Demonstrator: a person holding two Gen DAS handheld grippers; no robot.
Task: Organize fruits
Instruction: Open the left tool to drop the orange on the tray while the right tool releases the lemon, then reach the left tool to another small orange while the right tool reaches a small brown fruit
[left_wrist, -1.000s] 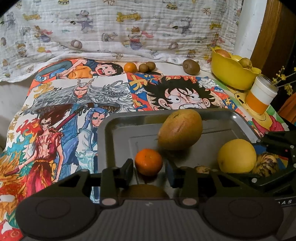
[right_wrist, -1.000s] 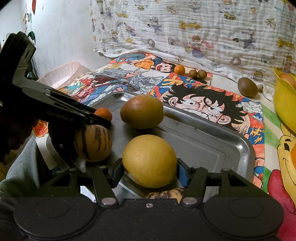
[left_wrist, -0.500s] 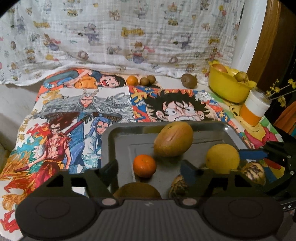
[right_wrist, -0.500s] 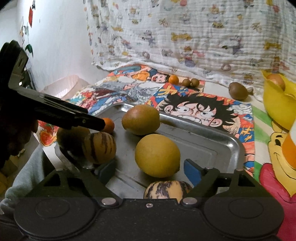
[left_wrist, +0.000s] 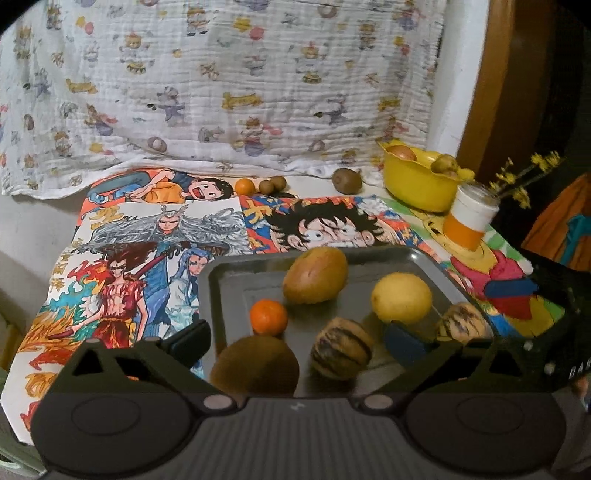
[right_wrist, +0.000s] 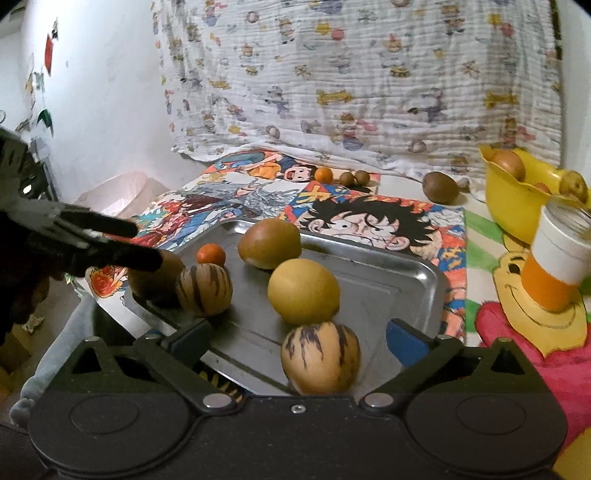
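- Left gripper (left_wrist: 297, 341) and right gripper (right_wrist: 298, 338): fingers have just spread wide, pinching nothing.
- Dented steel tray (left_wrist: 229, 280) at the surface's near edge carries a smooth lemon (left_wrist: 401, 297), a glossy tangerine (left_wrist: 268, 317), a russet mango (left_wrist: 316, 275) and two striped melons (left_wrist: 341, 349).
- Yellow plastic bowl (left_wrist: 417, 184) at the far right corner.

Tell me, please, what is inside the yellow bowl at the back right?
The yellow bowl holds a reddish-brown round fruit at its left rim and a brownish one at the right. The wall of the bowl hides whatever lies deeper.
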